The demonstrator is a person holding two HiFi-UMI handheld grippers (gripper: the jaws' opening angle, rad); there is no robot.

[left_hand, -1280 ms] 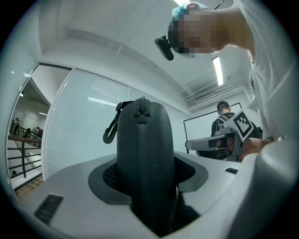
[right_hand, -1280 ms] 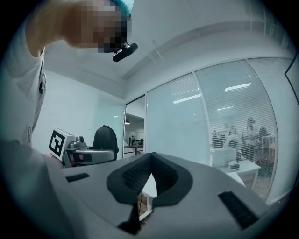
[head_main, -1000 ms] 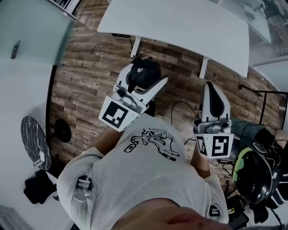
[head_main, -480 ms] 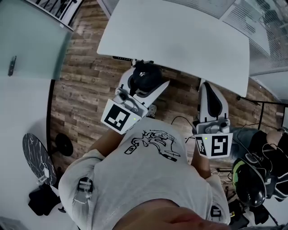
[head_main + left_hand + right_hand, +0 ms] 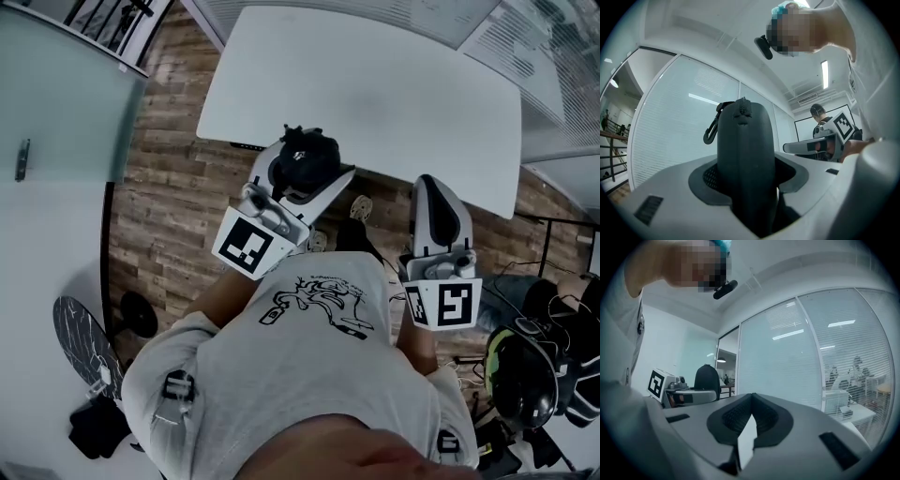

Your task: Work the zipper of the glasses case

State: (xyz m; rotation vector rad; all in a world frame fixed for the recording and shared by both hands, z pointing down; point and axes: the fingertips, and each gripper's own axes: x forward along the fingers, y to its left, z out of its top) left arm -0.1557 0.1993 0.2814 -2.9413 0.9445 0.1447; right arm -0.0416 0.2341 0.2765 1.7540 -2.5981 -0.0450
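The black glasses case stands upright between the jaws of my left gripper, which is shut on it, held in the air near the white table's near edge. In the left gripper view the case fills the middle, with its zipper pull at the top and a small clip hanging on its left side. My right gripper hovers apart to the right, shut with nothing in it. In the right gripper view its pads meet.
A white table lies ahead over a wooden floor. A glass partition runs along the left. Dark gear and a helmet with cables sit at the right, and a round black object lies on the left.
Both grippers have come closer to the table's near edge, the case still held in the left one. The right gripper stays shut and empty.
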